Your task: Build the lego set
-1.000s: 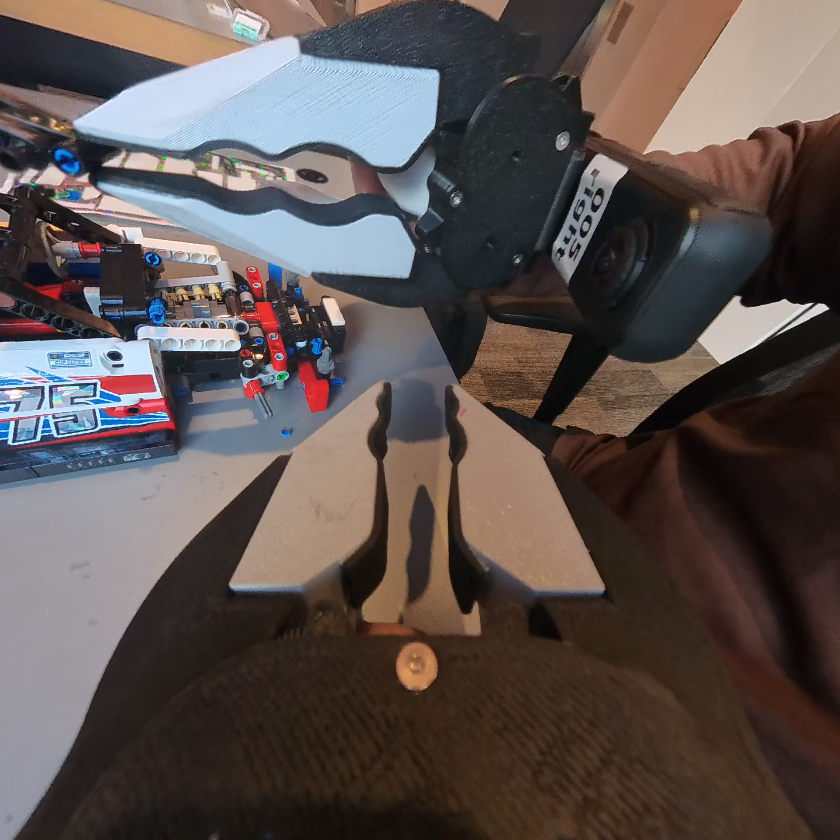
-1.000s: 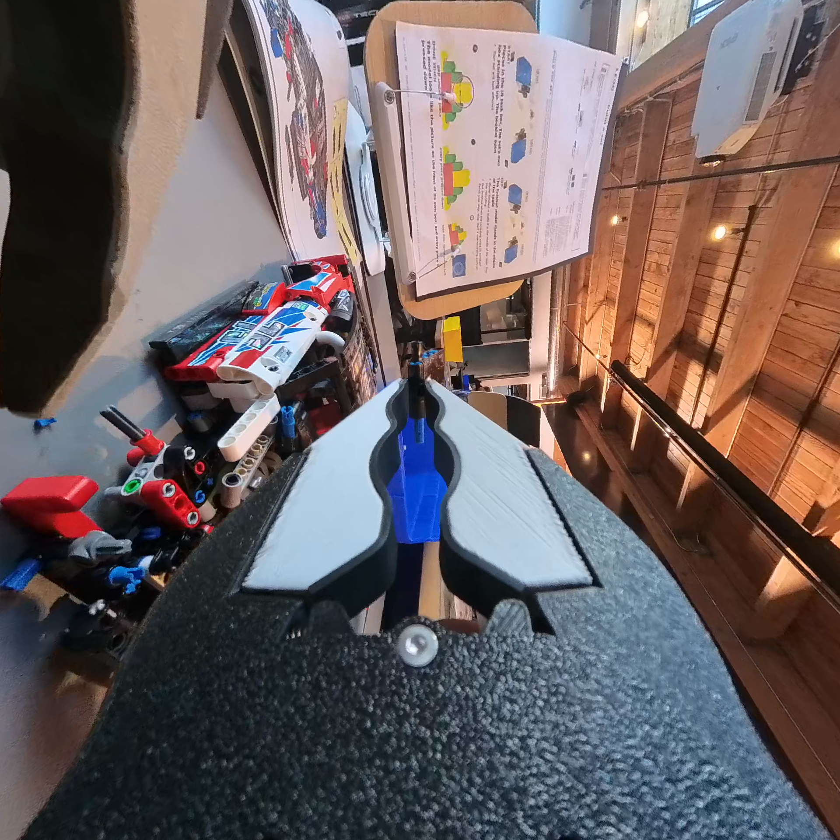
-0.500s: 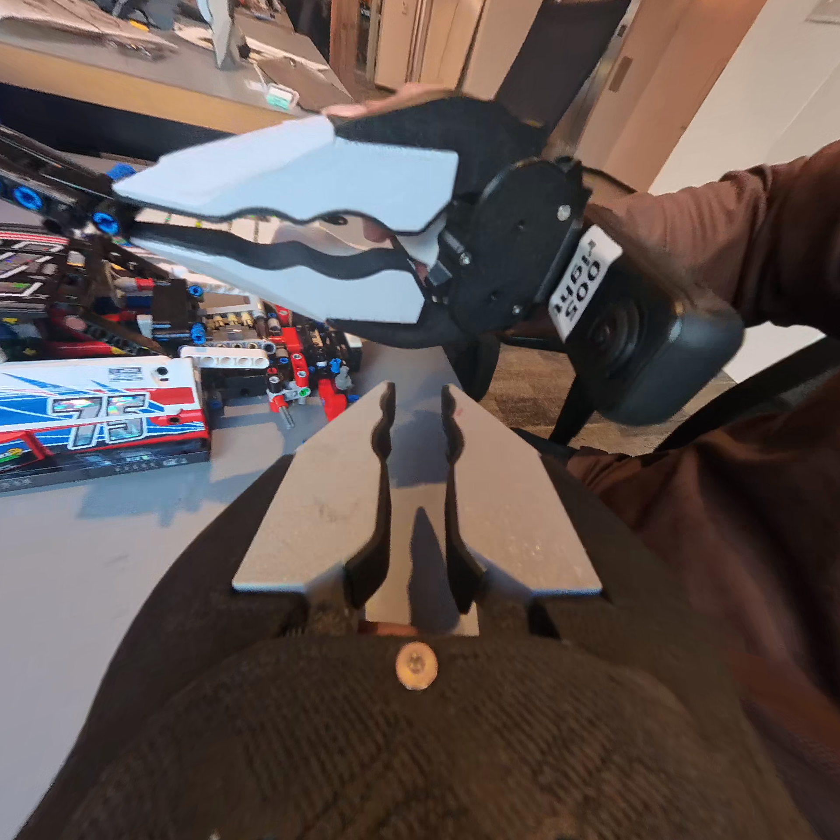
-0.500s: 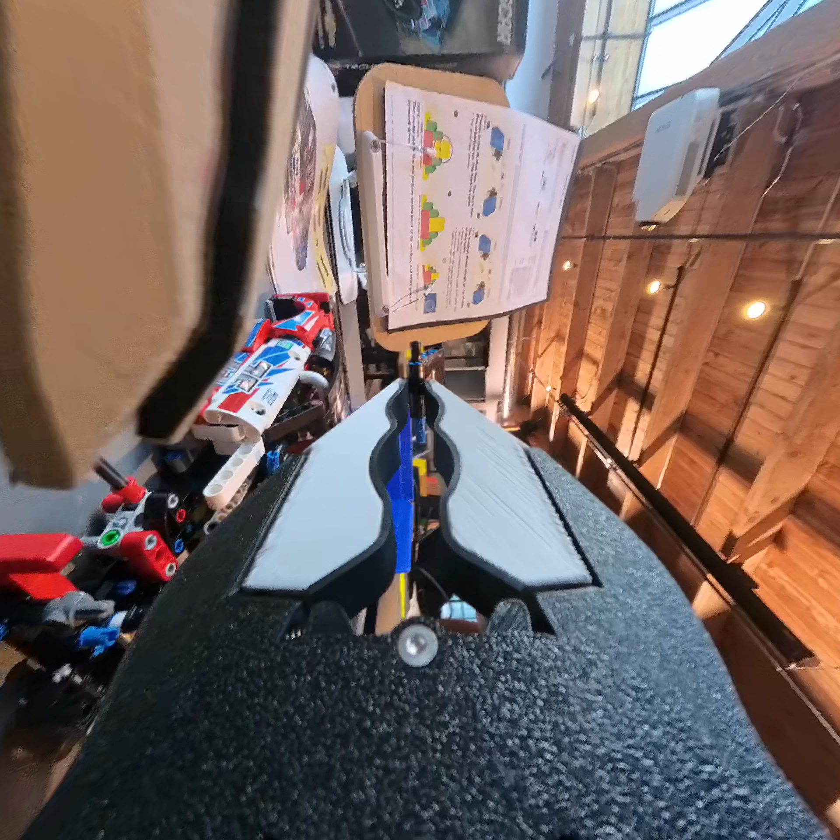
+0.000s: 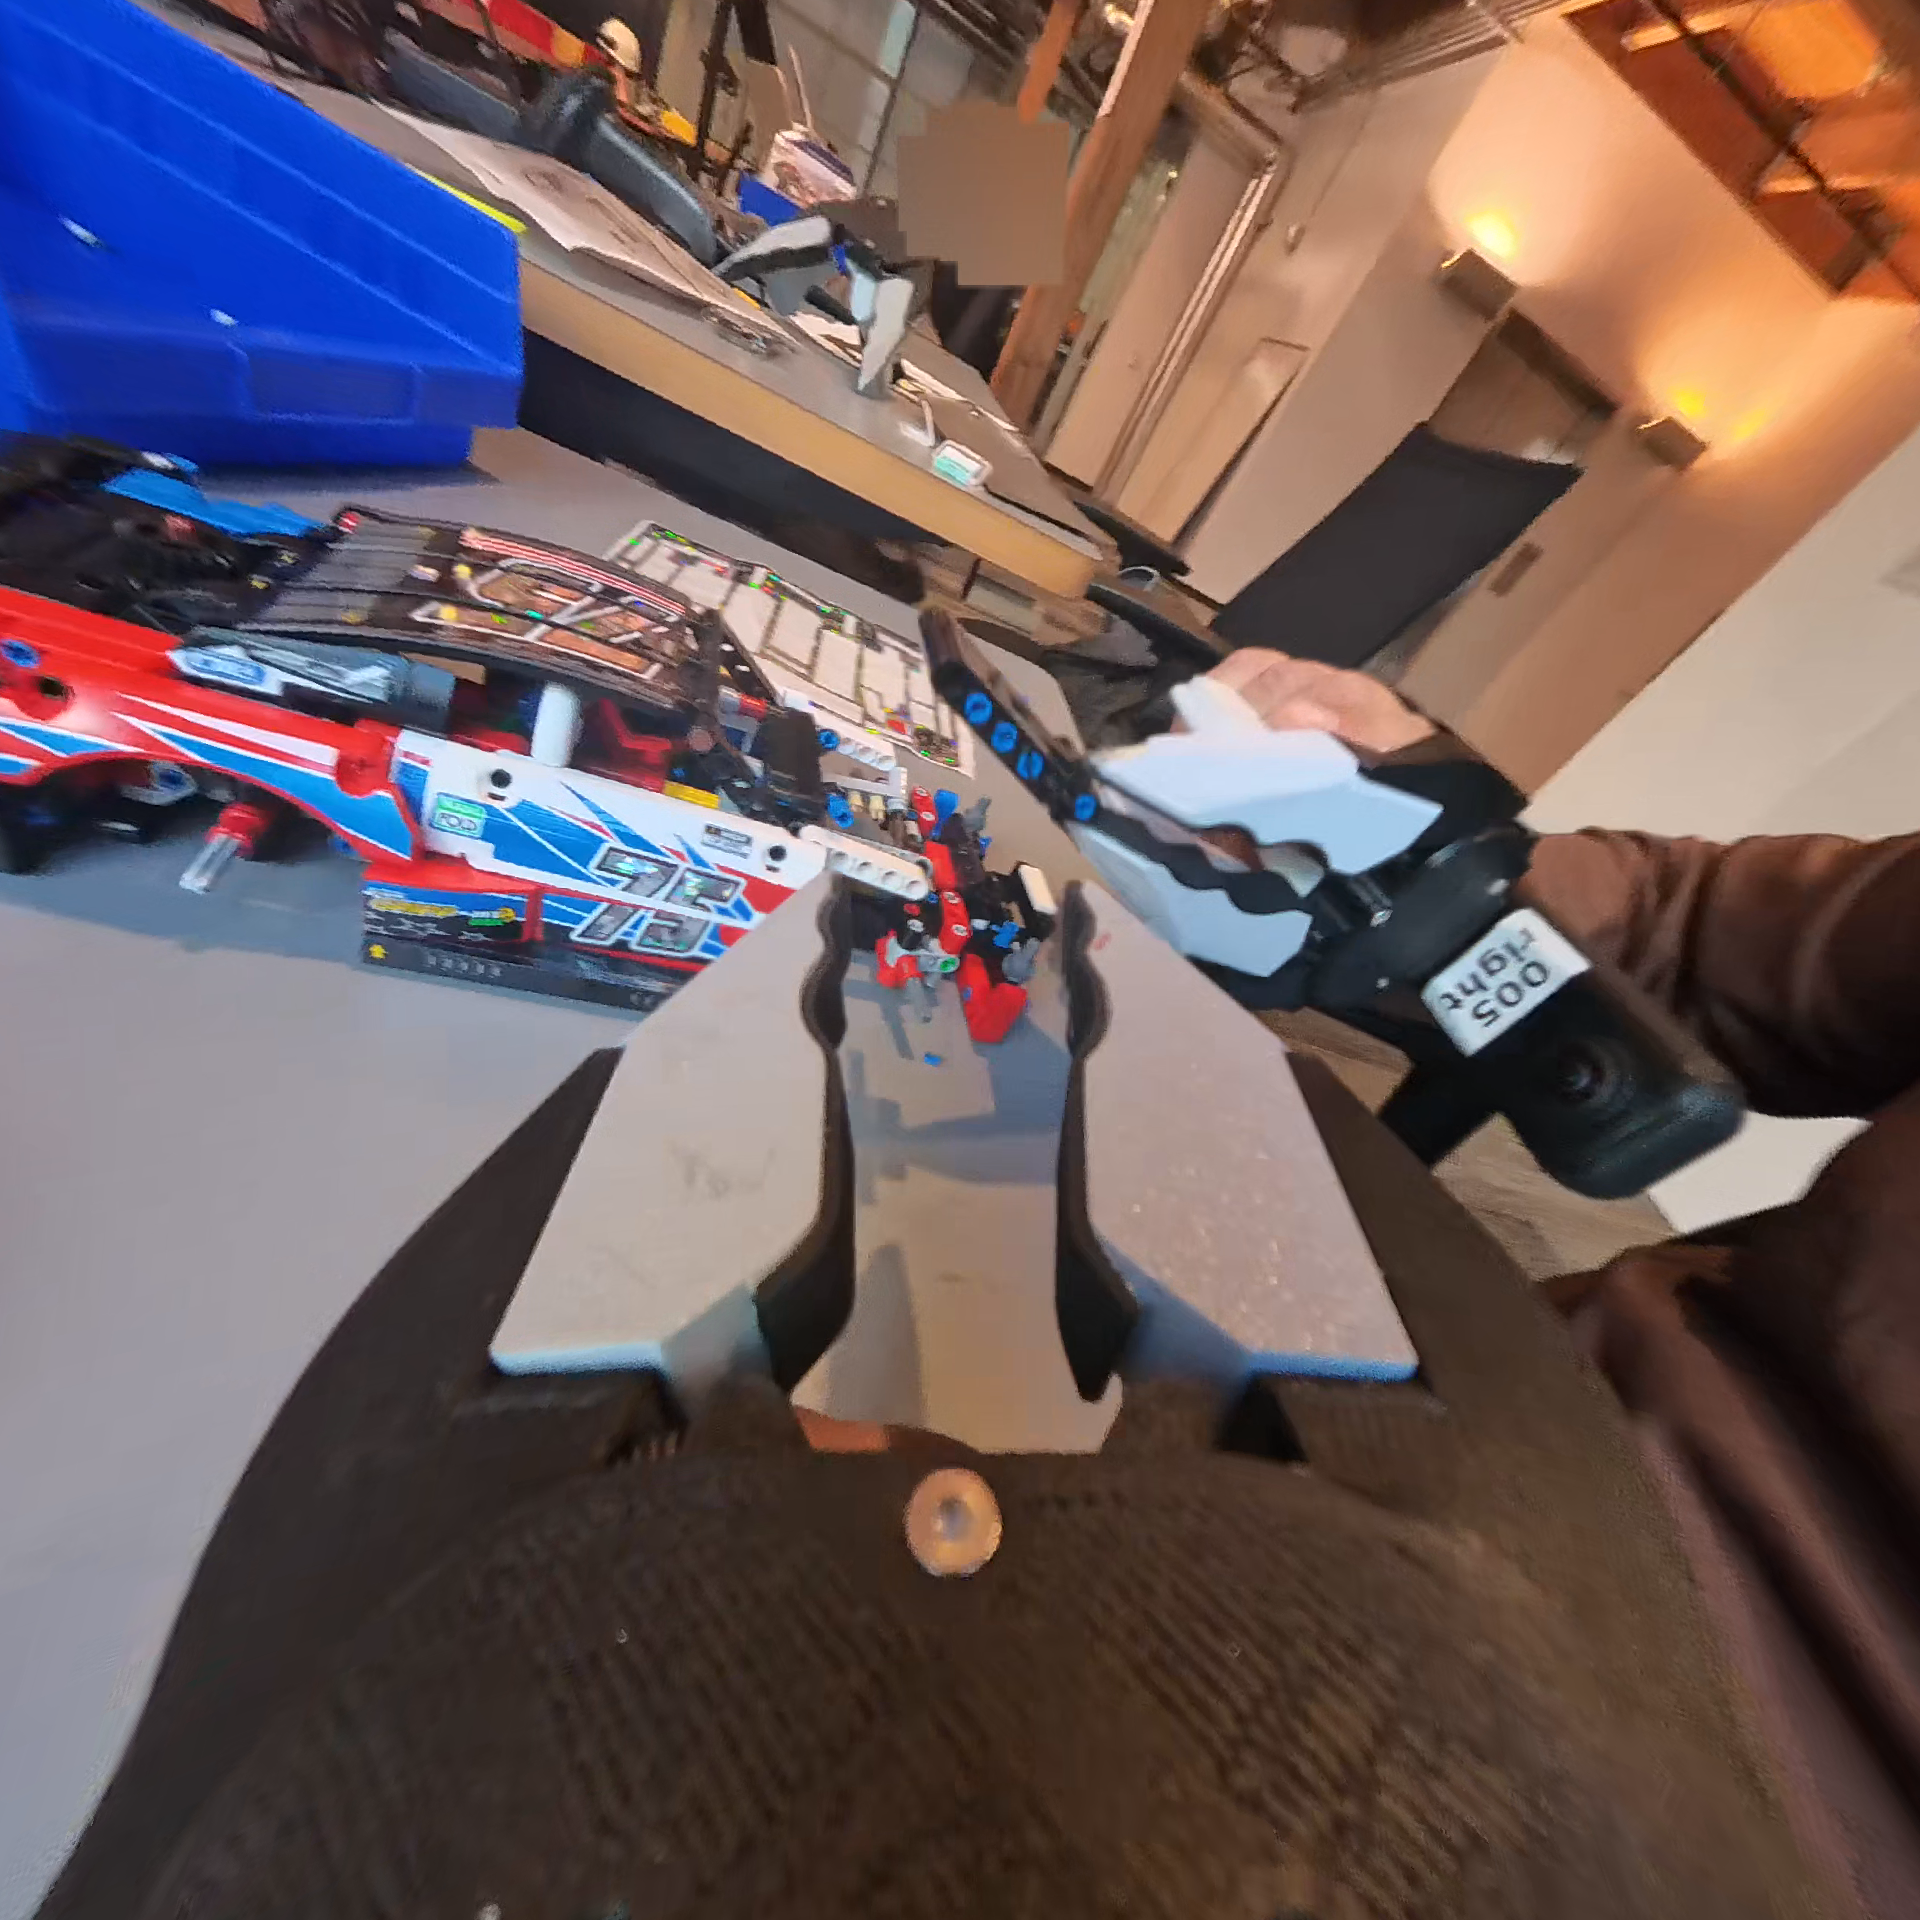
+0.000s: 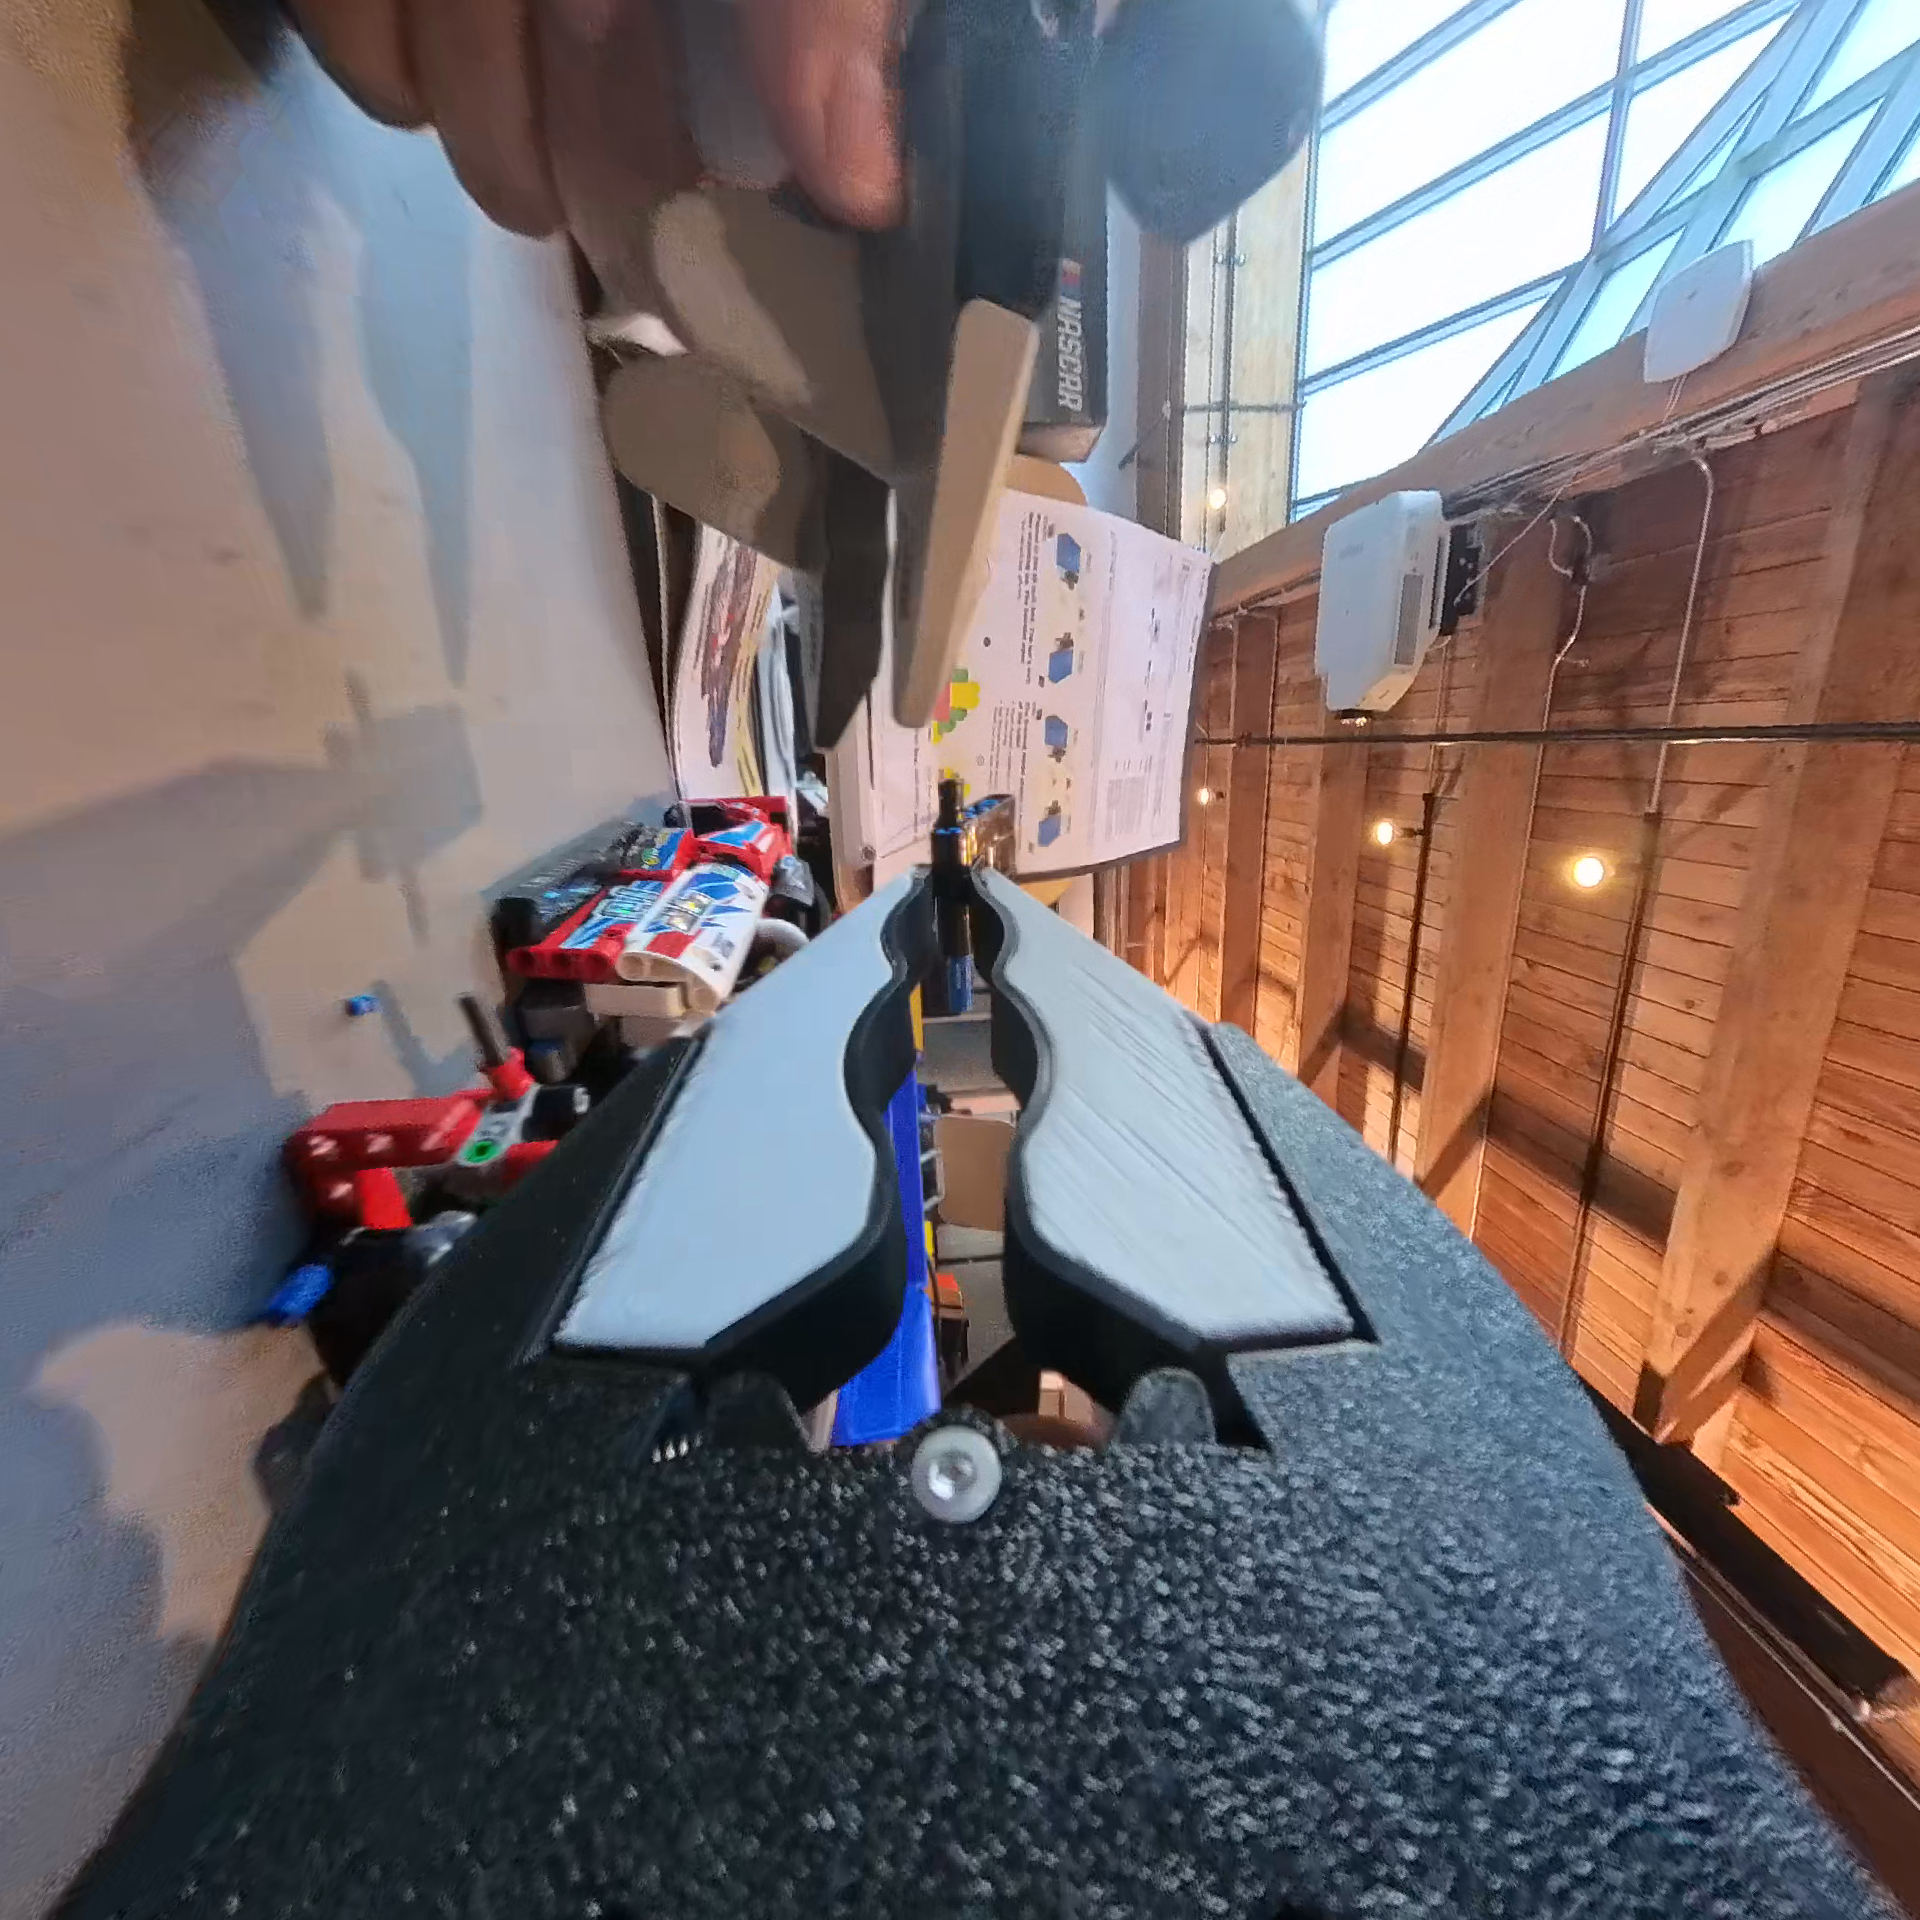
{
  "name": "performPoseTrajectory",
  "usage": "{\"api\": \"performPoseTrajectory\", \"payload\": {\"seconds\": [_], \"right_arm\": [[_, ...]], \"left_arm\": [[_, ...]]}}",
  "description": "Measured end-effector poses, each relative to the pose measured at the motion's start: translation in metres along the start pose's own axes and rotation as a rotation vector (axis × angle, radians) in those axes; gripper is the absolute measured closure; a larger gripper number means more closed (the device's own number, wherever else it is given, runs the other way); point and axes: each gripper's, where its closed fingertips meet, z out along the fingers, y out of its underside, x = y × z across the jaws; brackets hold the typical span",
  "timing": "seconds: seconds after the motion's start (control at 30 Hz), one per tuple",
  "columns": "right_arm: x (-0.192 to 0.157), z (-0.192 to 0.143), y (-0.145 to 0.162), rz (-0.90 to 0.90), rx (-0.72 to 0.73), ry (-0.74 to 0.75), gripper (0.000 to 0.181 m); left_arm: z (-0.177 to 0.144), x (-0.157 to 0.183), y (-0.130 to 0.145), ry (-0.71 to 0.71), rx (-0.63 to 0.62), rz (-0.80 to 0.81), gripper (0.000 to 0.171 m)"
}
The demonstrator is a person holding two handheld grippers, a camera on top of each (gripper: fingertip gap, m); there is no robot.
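My left gripper (image 5: 945, 899) is open and empty, held above the grey table (image 5: 260, 1091). It points at a small red and black lego subassembly (image 5: 956, 940). The red, white and blue lego car body (image 5: 540, 842) lies to its left. My right gripper (image 6: 948, 883) is shut on a thin black beam with blue pins (image 6: 948, 831). In the left wrist view the right gripper (image 5: 1086, 805) holds this beam (image 5: 997, 717) in the air, right of and above the subassembly. The car (image 6: 675, 914) and the subassembly (image 6: 405, 1143) also show in the right wrist view.
A blue bin (image 5: 229, 270) stands at the back left. A printed sheet (image 5: 831, 644) lies behind the car. A paper on a clipboard (image 6: 1070, 686) stands behind the model. The left gripper (image 6: 894, 499) and a hand hang at the top of the right wrist view. Only a small space, under 4 cm, lies between the two pairs of fingers.
My left gripper has opened wider and swung up to face the car. The right gripper, which crossed close in front, now stands farther to the right, with the beam in it.
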Motion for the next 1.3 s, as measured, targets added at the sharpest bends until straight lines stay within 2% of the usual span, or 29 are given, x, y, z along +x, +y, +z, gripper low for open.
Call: {"api": "performPoseTrajectory", "payload": {"seconds": [0.13, 0.23, 0.47, 0.63, 0.77, 0.83, 1.0, 1.13, 1.3], "right_arm": [[-0.001, -0.007, -0.014, 0.002, 0.070, 0.007, 0.174], [-0.001, -0.008, -0.025, 0.039, 0.106, -0.002, 0.174], [-0.025, -0.007, -0.033, 0.026, 0.147, -0.073, 0.174], [-0.023, -0.005, -0.034, 0.030, 0.138, -0.070, 0.175], [-0.023, -0.004, -0.038, 0.051, 0.155, -0.063, 0.176], [-0.015, -0.006, -0.044, 0.094, 0.192, -0.027, 0.179], [0.022, -0.016, -0.047, 0.391, 0.268, 0.074, 0.180], [0.032, -0.015, -0.048, 0.778, 0.291, -0.062, 0.181], [0.027, -0.014, -0.055, 1.067, 0.305, -0.250, 0.172]], "left_arm": [[0.003, 0.011, 0.006, 0.076, -0.034, -0.025, 0.133], [0.005, 0.030, 0.014, 0.217, -0.080, -0.112, 0.130], [0.001, 0.029, 0.010, 0.244, -0.063, -0.171, 0.133], [-0.002, 0.020, 0.006, 0.225, -0.037, -0.224, 0.158], [-0.005, 0.019, 0.003, 0.243, -0.023, -0.251, 0.167], [-0.010, 0.025, -0.002, 0.297, 0.001, -0.251, 0.167], [-0.023, 0.029, -0.019, 0.388, 0.104, -0.265, 0.167], [-0.031, 0.041, -0.027, 0.481, 0.168, -0.216, 0.167], [-0.038, 0.056, -0.032, 0.517, 0.263, -0.033, 0.167]]}}
